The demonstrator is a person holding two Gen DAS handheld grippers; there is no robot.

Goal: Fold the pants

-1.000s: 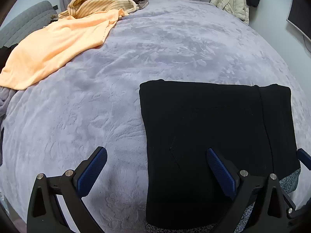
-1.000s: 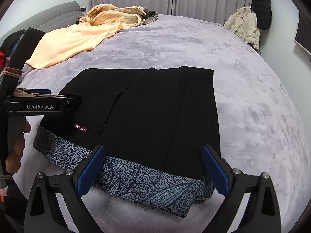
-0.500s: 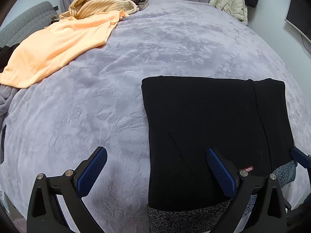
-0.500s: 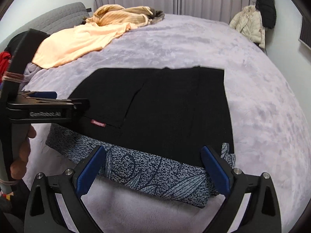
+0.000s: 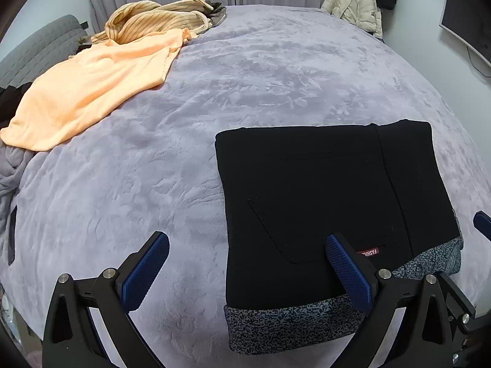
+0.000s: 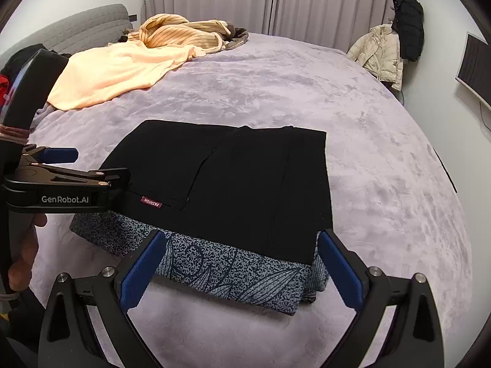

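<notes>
The black pants (image 6: 239,184) lie folded into a flat rectangle on the lavender bed (image 6: 383,159), with a speckled grey patterned band (image 6: 233,273) showing along the near edge and a small red label (image 6: 150,202) on top. The right gripper (image 6: 239,271) hangs spread wide just above that near edge, holding nothing. The left gripper (image 5: 245,271) is likewise spread and holding nothing, straddling the pants' left edge. An orange garment (image 5: 89,92) and a striped one (image 5: 153,20) lie well apart at the bed's far side.

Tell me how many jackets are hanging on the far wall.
2: a cream puffer jacket hanging low at the bed's far right corner, and a black jacket just above it. Others may be hidden.
</notes>
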